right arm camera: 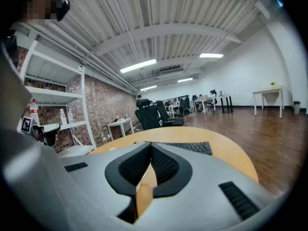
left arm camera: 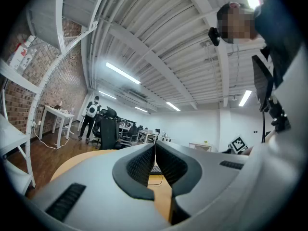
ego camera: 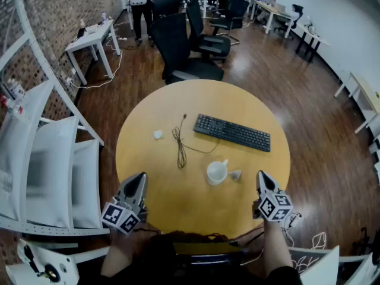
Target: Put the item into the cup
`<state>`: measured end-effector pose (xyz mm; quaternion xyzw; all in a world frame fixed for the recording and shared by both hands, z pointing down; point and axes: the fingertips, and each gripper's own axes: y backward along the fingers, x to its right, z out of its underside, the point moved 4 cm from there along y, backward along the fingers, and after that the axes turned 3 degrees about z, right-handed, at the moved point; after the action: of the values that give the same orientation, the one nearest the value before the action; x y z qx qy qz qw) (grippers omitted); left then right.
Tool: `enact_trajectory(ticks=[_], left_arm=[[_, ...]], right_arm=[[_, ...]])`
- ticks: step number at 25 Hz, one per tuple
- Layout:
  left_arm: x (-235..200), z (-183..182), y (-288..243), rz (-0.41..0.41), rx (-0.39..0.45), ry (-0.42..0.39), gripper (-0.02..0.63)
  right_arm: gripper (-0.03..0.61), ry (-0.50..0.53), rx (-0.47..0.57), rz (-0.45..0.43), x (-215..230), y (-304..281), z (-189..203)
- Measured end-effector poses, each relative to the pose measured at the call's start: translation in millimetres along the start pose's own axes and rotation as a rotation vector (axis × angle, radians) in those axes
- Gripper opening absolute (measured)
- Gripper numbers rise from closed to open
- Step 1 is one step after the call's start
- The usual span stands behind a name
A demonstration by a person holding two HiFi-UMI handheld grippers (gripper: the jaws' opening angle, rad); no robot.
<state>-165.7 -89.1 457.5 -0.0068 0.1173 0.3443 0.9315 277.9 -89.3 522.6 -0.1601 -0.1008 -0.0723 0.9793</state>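
A white cup [ego camera: 217, 172] stands on the round wooden table [ego camera: 154, 117], a little right of its middle. A small pale item [ego camera: 236, 174] lies just right of the cup. Another small white item [ego camera: 158, 134] lies on the table's left part. My left gripper [ego camera: 138, 181] hovers over the near left edge, jaws shut with nothing between them. My right gripper [ego camera: 262, 179] hovers at the near right edge, right of the pale item, also shut and empty. In both gripper views the jaw tips [left arm camera: 154, 144] [right arm camera: 150, 144] meet, and the cup and the items are hidden.
A black keyboard [ego camera: 232, 132] lies behind the cup, its cable [ego camera: 180, 144] looping to the left. White shelving [ego camera: 41, 159] stands close on the left. Black office chairs [ego camera: 184, 46] stand behind the table. Desks and people are farther back.
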Motion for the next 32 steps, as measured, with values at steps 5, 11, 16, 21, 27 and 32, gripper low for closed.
enact_trajectory(ticks=[5,11,16,21,27,32], left_arm=[[-3,0,-3,-0.008,-0.012,0.000,0.002],[-12,6,8,-0.075,-0.048,0.010,0.002],[-18,11,19,-0.132,-0.083,0.013,0.002],[-13,16,24,-0.170,-0.106,0.026,0.002],[-1,21,28,-0.195,-0.152,0.027,0.002],[-4,21,29,-0.197,-0.158,0.047,0.002]], right_arm=[[0.043,-0.027,-0.172,0.052,12,-38,38],[0.198,0.116,-0.346,0.047,14,-75,82],[0.272,0.204,-0.457,-0.003,12,-102,113],[0.282,0.249,-0.507,-0.032,13,-122,124],[0.282,0.288,-0.536,-0.037,12,-130,131],[0.262,0.309,-0.541,-0.020,10,-130,132]])
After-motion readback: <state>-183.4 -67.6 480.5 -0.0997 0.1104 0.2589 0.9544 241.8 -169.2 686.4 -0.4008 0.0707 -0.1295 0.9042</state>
